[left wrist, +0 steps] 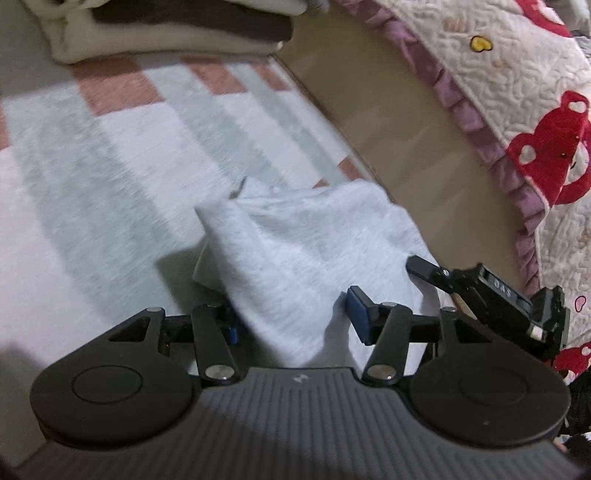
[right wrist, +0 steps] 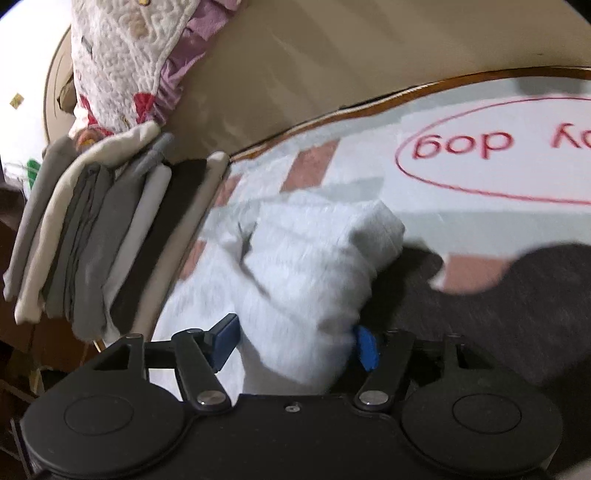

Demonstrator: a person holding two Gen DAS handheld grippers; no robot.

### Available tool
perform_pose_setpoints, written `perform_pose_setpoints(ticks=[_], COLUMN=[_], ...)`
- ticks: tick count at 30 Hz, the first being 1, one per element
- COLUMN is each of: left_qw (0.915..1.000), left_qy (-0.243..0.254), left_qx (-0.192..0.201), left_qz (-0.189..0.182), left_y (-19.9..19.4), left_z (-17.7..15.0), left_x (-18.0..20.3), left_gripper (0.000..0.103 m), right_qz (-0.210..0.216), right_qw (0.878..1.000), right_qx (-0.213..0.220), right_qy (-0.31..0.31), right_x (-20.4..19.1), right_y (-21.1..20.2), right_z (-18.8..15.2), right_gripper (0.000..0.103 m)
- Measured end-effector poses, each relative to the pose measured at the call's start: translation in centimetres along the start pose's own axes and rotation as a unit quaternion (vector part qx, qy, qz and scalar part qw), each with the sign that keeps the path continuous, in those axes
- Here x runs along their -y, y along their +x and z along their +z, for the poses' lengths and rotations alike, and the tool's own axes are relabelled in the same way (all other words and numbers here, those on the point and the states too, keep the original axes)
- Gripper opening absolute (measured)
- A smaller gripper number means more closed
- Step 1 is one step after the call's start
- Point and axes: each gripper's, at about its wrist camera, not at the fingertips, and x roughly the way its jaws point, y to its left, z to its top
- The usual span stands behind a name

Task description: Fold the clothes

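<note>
A light grey garment (left wrist: 299, 254) hangs bunched between both grippers above a checked mat (left wrist: 110, 177). In the left wrist view my left gripper (left wrist: 295, 321) stands wide apart, with cloth draped between its blue pads (left wrist: 357, 314). My right gripper (left wrist: 476, 291) shows at the cloth's right edge. In the right wrist view the garment (right wrist: 310, 273) is folded over and lies between the right gripper's (right wrist: 295, 341) wide-apart blue pads (right wrist: 225, 341). The view is motion-blurred.
A stack of folded clothes (right wrist: 96, 236) sits at the mat's edge, also in the left wrist view (left wrist: 166, 26). A quilted bedspread with red prints (left wrist: 517, 110) hangs beside tan floor (left wrist: 369, 110). The mat bears red lettering (right wrist: 480, 147).
</note>
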Motion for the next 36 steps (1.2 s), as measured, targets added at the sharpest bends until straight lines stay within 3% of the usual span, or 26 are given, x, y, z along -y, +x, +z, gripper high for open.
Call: perform_pose_setpoints(ticks=[1,2,3,6,11,16,22,27,30,34,36], left_qw=[0.9999,0.9997,0.9987,0.987,0.9805,0.9697,0.9654,0.9678,0.9599,0.9573,0.9522], left_qy=[0.012,0.023,0.049,0.149,0.186,0.233,0.246,0.218,0.223,0.21,0.209], left_qx=[0.005,0.01,0.009,0.026,0.045,0.065,0.083,0.123,0.166,0.192,0.215], left_qz=[0.003,0.006,0.014,0.053,0.044,0.035,0.026,0.025,0.04,0.049,0.06], left_y=[0.3,0.6,0.7,-0.2,-1.9,-2.6,-5.6,-11.8,-16.1,-21.0,-23.1], left_z=[0.0,0.0,0.0,-0.6,-1.0,-1.0,0.8,2.1,1.7,3.7,5.6], left_x=[0.2,0.5,1.1,4.2,6.6,8.9,10.9,12.8,14.3,15.3,15.9], left_gripper=[0.046,0.024,0.019,0.016,0.016,0.016,0.016,0.016,0.016,0.016,0.016], right_qz=[0.002,0.003,0.006,0.014,0.012,0.004,0.011,0.036,0.052,0.065,0.063], right_qw=[1.0,1.0,1.0,0.993,0.979,0.971,0.963,0.955,0.942,0.926,0.915], right_qx=[0.004,0.007,0.011,0.031,0.062,0.083,0.097,0.107,0.106,0.092,0.083], right_qy=[0.004,-0.002,-0.012,-0.11,-0.192,-0.224,-0.25,-0.275,-0.313,-0.361,-0.39], right_x=[0.0,-0.2,-0.5,-3.2,-5.8,-6.2,-9.0,-14.2,-18.4,-24.4,-27.9], right_y=[0.3,0.4,0.5,-1.2,-4.4,-6.9,-9.0,-12.2,-14.4,-16.0,-16.2], right_z=[0.3,0.4,0.5,-0.1,-0.3,0.1,1.0,1.7,1.3,1.8,3.0], right_gripper=[0.071,0.062,0.047,0.035,0.033,0.032,0.029,0.029,0.029,0.029,0.029])
